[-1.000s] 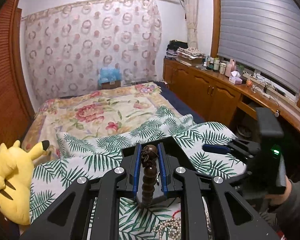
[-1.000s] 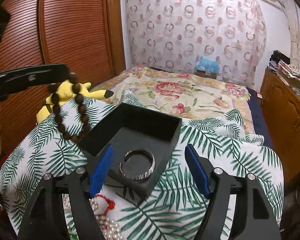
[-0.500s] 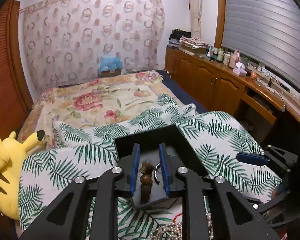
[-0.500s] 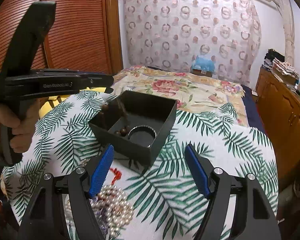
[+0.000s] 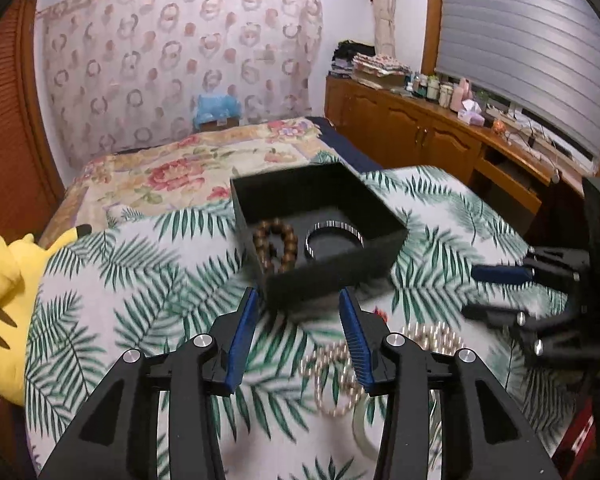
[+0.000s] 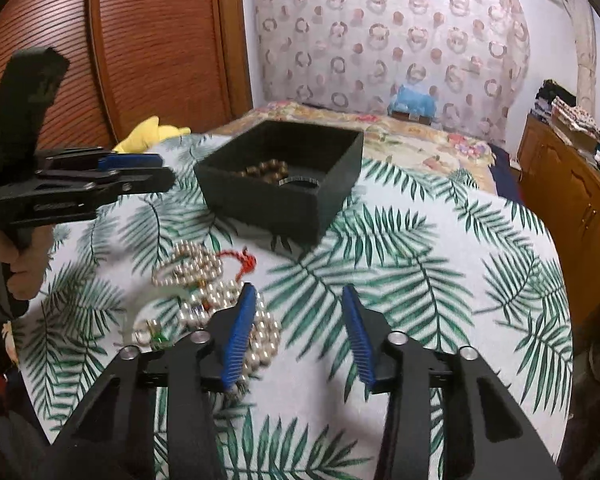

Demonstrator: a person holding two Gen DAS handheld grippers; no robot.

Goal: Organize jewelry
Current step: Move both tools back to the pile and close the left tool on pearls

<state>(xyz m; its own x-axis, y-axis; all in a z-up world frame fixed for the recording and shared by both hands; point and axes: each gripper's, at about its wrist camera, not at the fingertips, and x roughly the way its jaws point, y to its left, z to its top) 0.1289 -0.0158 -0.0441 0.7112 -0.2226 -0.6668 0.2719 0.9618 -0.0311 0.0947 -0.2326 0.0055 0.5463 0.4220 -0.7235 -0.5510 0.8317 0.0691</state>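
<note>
A black open box stands on the palm-leaf cloth; it also shows in the right wrist view. Inside lie a brown wooden bead bracelet and a silver bangle. My left gripper is open and empty, just short of the box's near wall. It shows from the side in the right wrist view. My right gripper is open and empty, over the cloth beside a pile of pearl strands with a red cord. The pearls also show in the left wrist view.
A yellow plush toy lies at the cloth's left edge. A flowered bed is behind the box. Wooden cabinets with bottles run along the right wall. A slatted wooden door stands at the left.
My left gripper opened and let the wooden bead bracelet go into the box, then pulled back toward me. My right gripper drew back from the box, nearer the pearls.
</note>
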